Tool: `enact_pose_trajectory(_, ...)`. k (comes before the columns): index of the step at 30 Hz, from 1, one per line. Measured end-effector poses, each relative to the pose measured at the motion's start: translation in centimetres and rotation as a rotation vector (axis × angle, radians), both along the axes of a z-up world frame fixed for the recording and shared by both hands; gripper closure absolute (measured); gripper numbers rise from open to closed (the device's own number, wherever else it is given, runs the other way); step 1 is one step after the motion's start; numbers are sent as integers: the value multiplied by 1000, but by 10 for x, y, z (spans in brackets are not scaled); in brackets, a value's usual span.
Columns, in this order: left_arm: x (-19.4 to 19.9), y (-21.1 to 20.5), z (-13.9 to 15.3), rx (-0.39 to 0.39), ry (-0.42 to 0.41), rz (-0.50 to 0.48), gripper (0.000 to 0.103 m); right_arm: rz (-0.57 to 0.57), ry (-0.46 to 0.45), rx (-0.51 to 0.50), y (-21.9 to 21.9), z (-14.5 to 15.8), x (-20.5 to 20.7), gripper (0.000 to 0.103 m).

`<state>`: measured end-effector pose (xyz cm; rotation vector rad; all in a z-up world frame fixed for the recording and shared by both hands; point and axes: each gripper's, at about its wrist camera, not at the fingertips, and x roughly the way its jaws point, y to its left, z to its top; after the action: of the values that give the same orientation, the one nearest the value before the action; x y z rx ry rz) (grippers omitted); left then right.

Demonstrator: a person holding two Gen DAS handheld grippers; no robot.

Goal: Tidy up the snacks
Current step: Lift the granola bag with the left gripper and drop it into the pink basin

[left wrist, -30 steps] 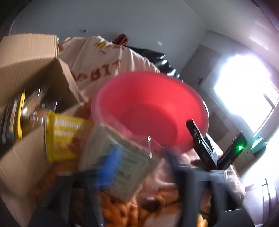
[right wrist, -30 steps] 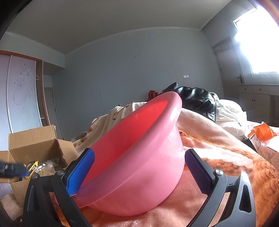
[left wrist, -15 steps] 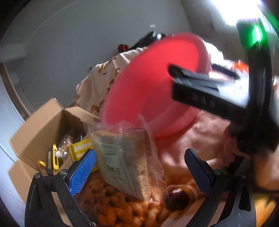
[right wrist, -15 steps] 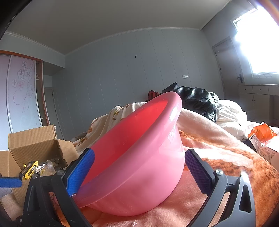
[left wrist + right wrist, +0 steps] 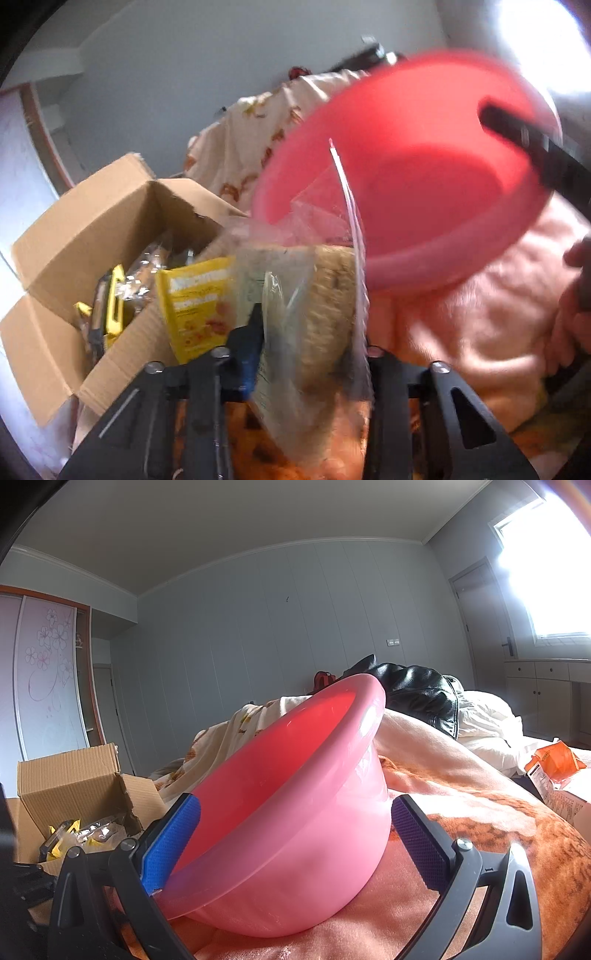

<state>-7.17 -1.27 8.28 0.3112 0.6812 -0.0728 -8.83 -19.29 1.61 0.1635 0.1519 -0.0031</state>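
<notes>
Left wrist view: left gripper (image 5: 306,332) jaws, just closing, pinch a crinkly clear snack bag (image 5: 314,306) beside the corrugated cardboard box (image 5: 92,236).
Right wrist view: right gripper (image 5: 295,845) jaws spread around the tilted, glossy pink plastic basin (image 5: 288,812) on the fuzzy bed blanket (image 5: 498,830).

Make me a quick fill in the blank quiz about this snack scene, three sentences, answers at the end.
1. The left gripper has just been closing on a clear ____ of snacks.
2. The pink basin rests tilted on an orange ____.
3. The yellow packet stands in an open ____ box.

Answers: bag; blanket; cardboard
</notes>
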Motion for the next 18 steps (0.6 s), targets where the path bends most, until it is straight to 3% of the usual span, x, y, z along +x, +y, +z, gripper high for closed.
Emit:
enact_pose_trajectory(2, -6, 10, 13, -37, -34, -2, 87, 0, 0, 2, 0, 0, 1, 1)
enact_pose_trajectory(10, -43, 37, 87, -174, -191, -51, 89, 1, 0, 2, -1, 0, 0, 0)
enact_pose_trajectory(15, -58, 56, 137, -390, -303, -173, 89, 1, 0, 2, -1, 0, 0, 0)
enact_pose_trajectory(18, -49, 45, 151, -420, -337, -253, 89, 1, 0, 2, -1, 0, 0, 0)
